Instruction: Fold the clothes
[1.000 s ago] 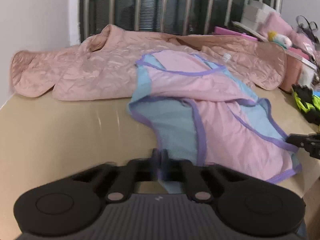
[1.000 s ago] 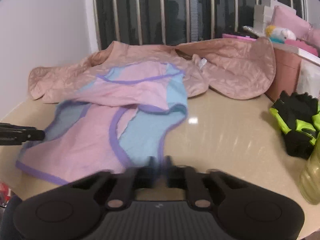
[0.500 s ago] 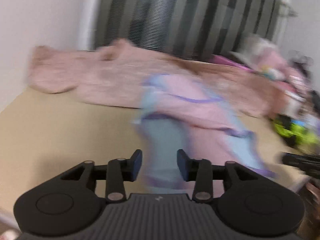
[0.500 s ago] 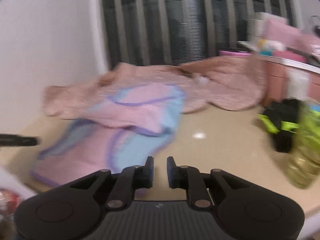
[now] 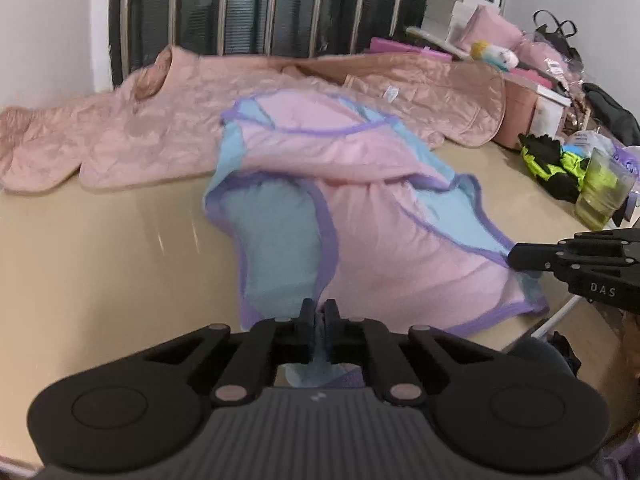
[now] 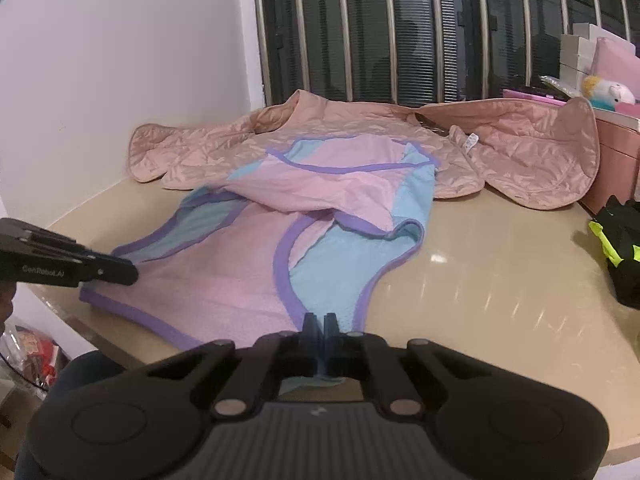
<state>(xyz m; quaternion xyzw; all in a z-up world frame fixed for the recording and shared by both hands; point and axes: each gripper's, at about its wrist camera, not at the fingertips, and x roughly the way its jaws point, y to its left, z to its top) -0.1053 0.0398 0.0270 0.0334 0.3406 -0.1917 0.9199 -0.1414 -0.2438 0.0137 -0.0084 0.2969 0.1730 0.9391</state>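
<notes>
Both tools were clamped on the near hem of a pink and blue sleeveless top [image 5: 360, 216] trimmed in purple. The left tool [image 5: 319, 320] pinched blue fabric at the hem's left corner, the cloth bunched between its closed jaws and spilling out beneath them. The right tool [image 6: 319, 326] pinched the blue panel at the opposite corner in the same way (each tool also showed in the other's view, tip at the hem).

The top lay on the beige bench [image 5: 100, 248], its long axis running from the held hem at 6 o'clock up toward the neckline at 12 o'clock. The far half was rumpled, already doubled loosely over itself, and rested partly on a quilted pink jacket [image 5: 132, 136] spread across the back of the bench.

So the relation that mattered was this: the garment stretched straight ahead of both tools, hem nearest and neckline farthest, with neither hand closer to it than the other. A fold would likely mean carrying the hem toward 12 o'clock with both hands level, keeping the edge taut between them. Gloves [image 6: 620, 256] sat off at 3 o'clock, well apart
</notes>
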